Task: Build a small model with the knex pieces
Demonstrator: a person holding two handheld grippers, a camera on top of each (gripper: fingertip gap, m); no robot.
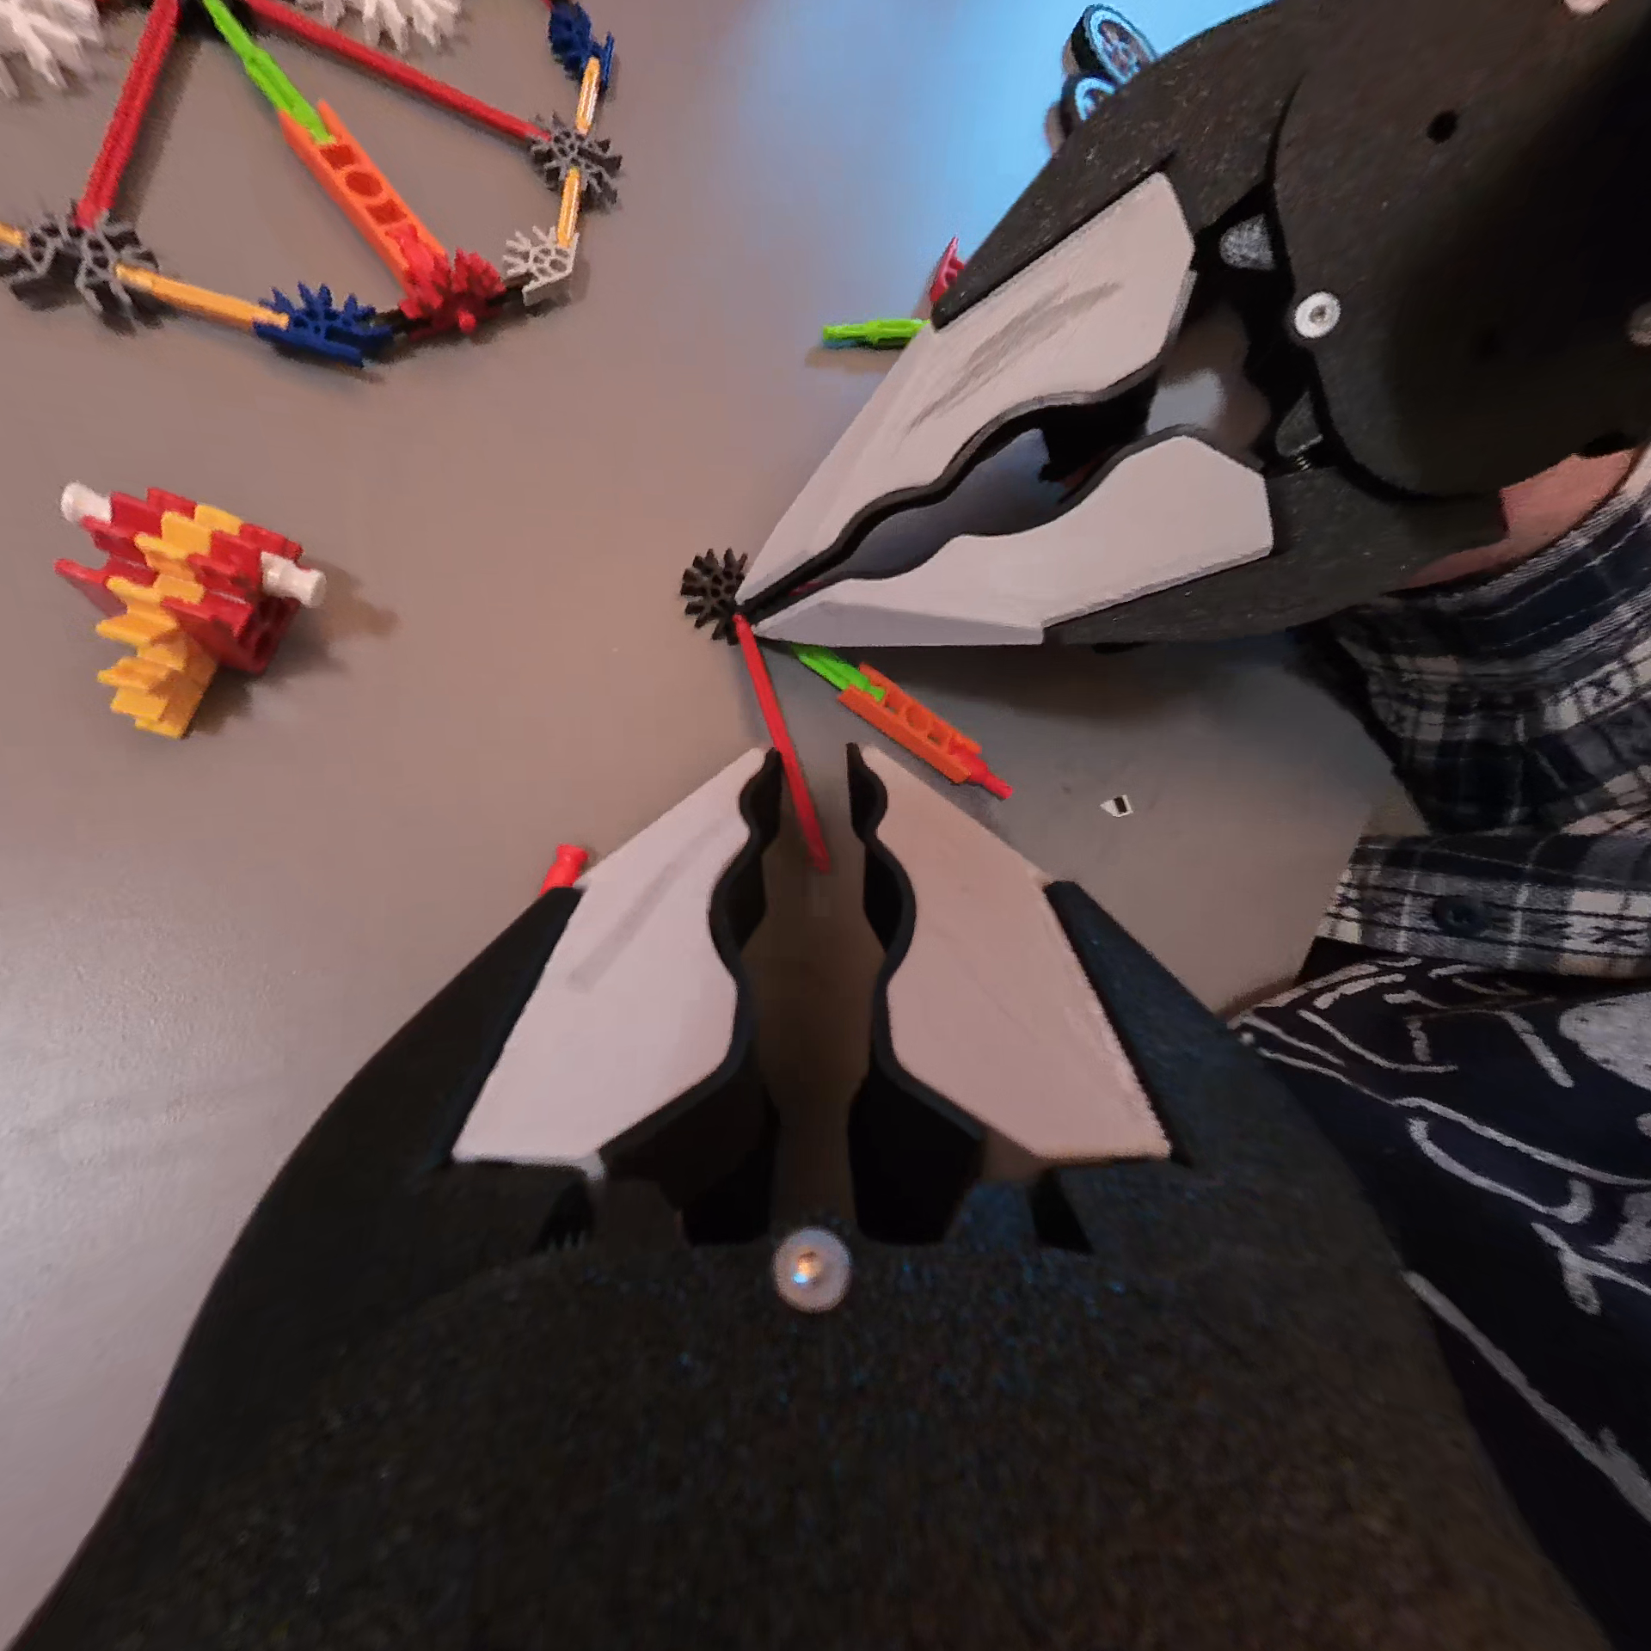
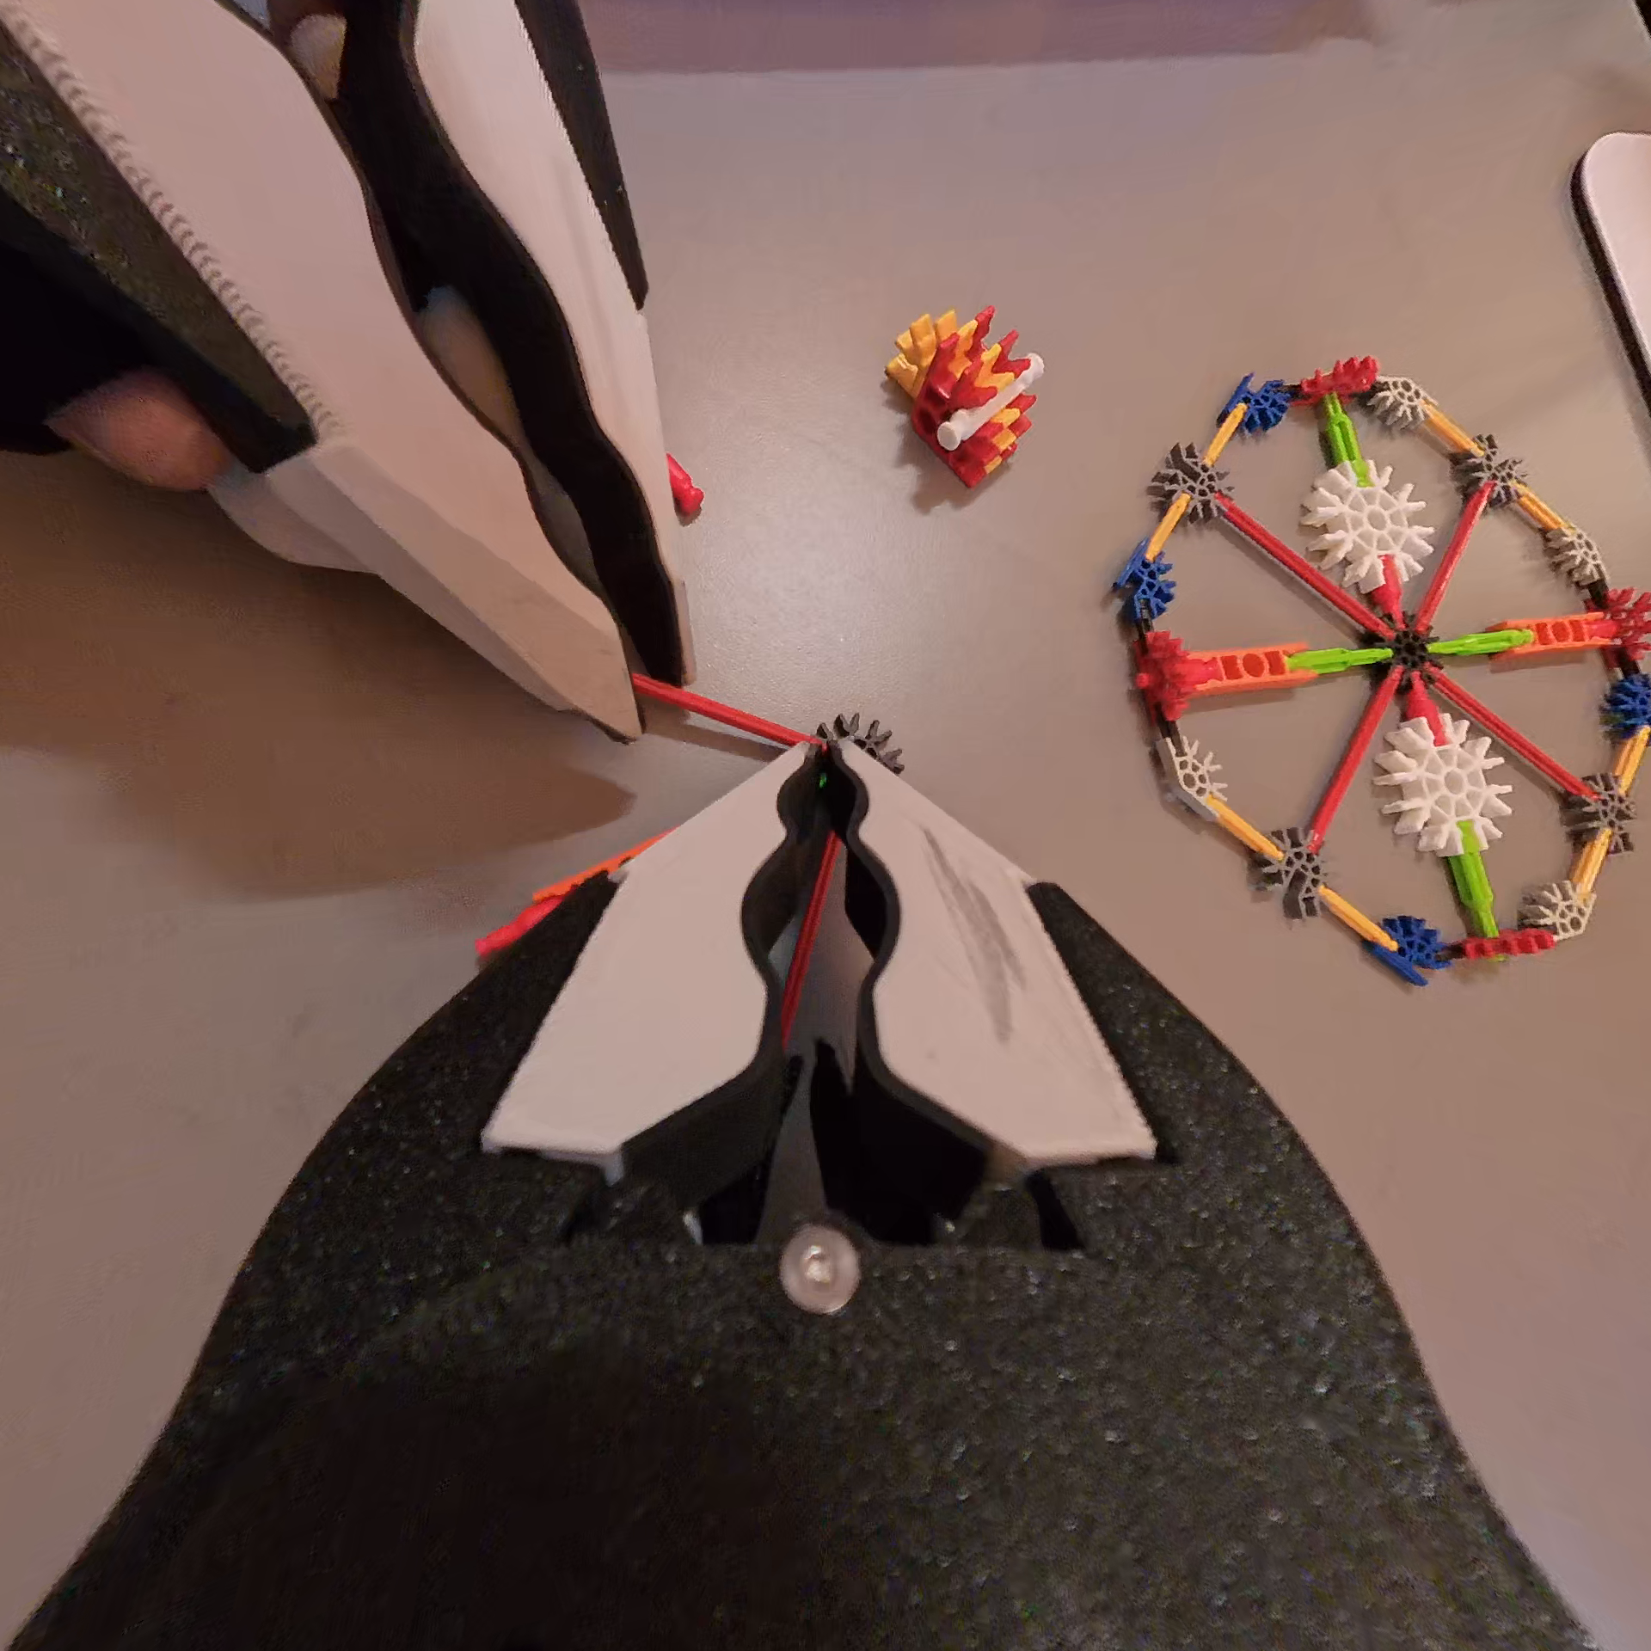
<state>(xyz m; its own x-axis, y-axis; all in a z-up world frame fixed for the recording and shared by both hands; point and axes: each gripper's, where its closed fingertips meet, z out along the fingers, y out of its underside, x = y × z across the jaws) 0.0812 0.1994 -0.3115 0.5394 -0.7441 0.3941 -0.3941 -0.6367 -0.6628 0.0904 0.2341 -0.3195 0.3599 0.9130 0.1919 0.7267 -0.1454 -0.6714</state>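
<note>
Right wrist view: right claw (image 2: 824, 755) pinched tight on black connector (image 2: 862, 737) at frame centre, a red rod between its jaws. Left claw (image 1: 813, 759) jaws narrowly parted around second red rod (image 1: 782, 741), which plugs into the connector; grip contact unclear. Finished wheel (image 2: 1394, 652) lies right of frame, red-yellow connector stack (image 2: 969, 398) upper centre, loose orange-green piece (image 1: 902, 719) on worktop (image 1: 447, 804).

Rod (image 1: 779, 733) apparently between left claw (image 1: 811, 759) fingers
</note>
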